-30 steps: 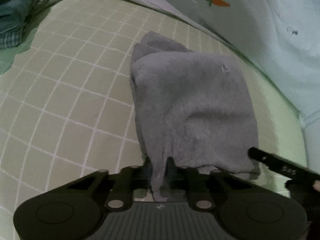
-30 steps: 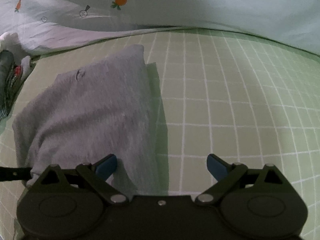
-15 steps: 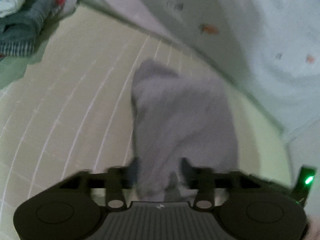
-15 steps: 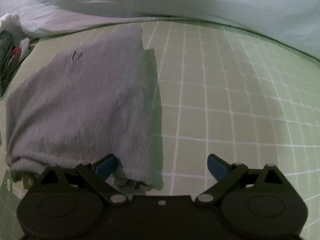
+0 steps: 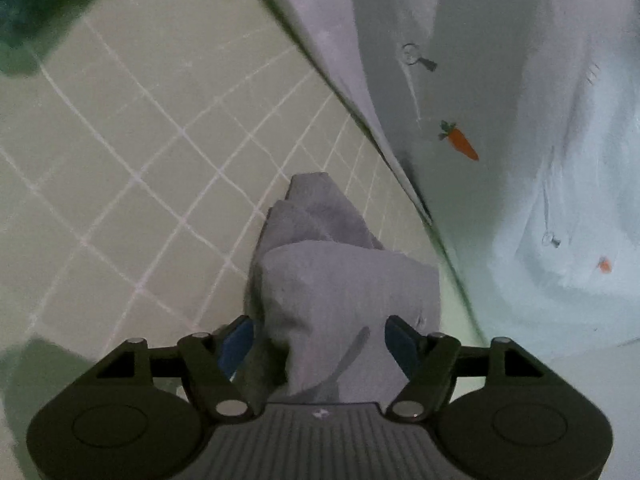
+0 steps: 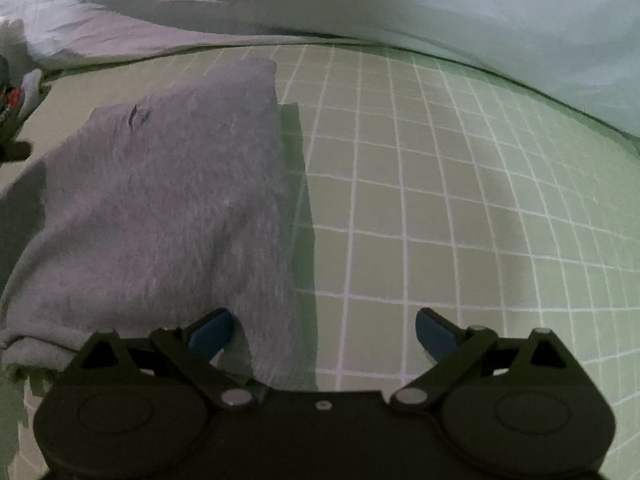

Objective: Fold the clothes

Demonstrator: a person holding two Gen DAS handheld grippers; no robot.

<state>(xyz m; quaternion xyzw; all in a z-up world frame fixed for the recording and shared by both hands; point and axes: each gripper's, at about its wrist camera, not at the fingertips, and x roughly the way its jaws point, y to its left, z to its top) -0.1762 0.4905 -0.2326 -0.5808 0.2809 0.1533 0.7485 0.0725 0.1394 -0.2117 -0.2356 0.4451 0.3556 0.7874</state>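
**Left release of folded garment**

Left gripper (image 5: 319, 340) fingers just spread off folded grey knit garment (image 5: 336, 280), cloth between but unpinched. Garment flat on green grid-checked bedsheet (image 6: 440, 208), beside carrot-print duvet (image 5: 520, 120). Right gripper (image 6: 324, 332) fingers wide, empty, at garment edge. Fold likely finished.

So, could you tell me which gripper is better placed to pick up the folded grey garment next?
Probably left: the left gripper, jaws just opened, straddles the grey garment; the right gripper covers only its edge.
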